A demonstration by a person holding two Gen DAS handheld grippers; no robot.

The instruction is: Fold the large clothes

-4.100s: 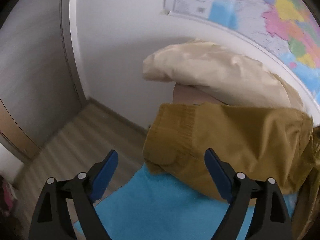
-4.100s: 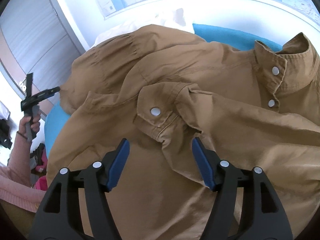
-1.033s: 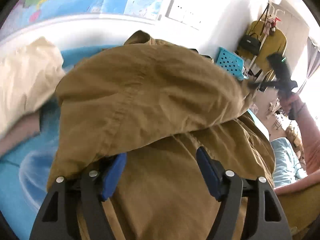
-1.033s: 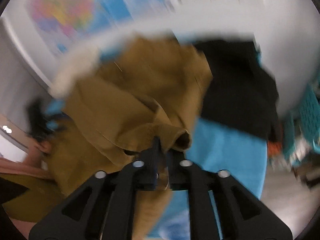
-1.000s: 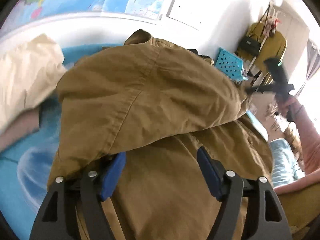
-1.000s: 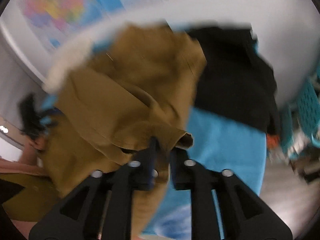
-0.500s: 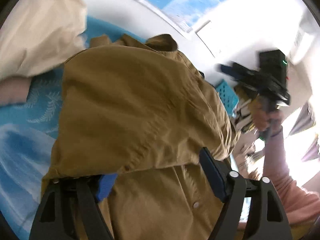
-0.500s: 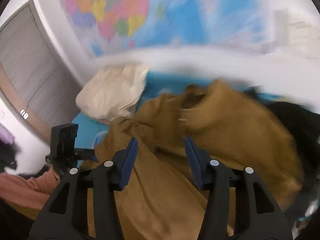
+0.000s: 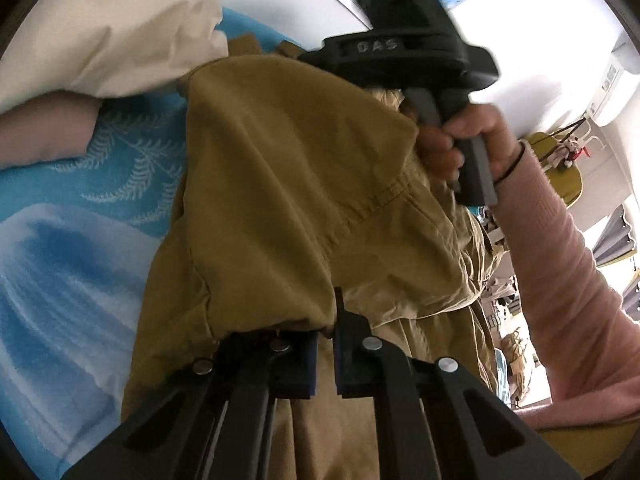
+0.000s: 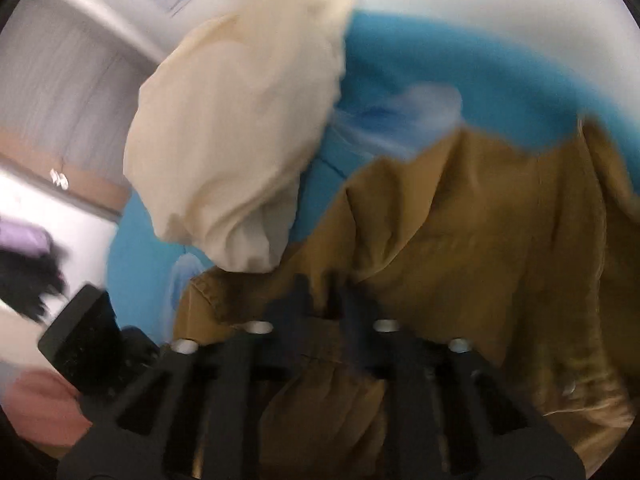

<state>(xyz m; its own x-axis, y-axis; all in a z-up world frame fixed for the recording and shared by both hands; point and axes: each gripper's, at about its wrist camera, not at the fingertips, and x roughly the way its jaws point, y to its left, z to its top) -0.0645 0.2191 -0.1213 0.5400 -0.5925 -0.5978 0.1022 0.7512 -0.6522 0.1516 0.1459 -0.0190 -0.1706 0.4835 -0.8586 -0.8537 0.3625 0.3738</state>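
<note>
Since a second ago both grippers' jaws have clamped together on the rumpled, mustard-brown jacket (image 9: 288,184), folded double over the blue bedsheet (image 9: 72,248).

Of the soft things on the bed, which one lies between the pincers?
The brown jacket: both pincers are shut on its cloth. The cream pillow lies untouched beside it, and the blue sheet lies beneath.

The left hand-held gripper (image 9: 325,334) pinches a fold of the brown jacket (image 9: 288,184) over the blue bed (image 9: 72,248), the right hand-held gripper (image 9: 404,48) just beyond.
</note>
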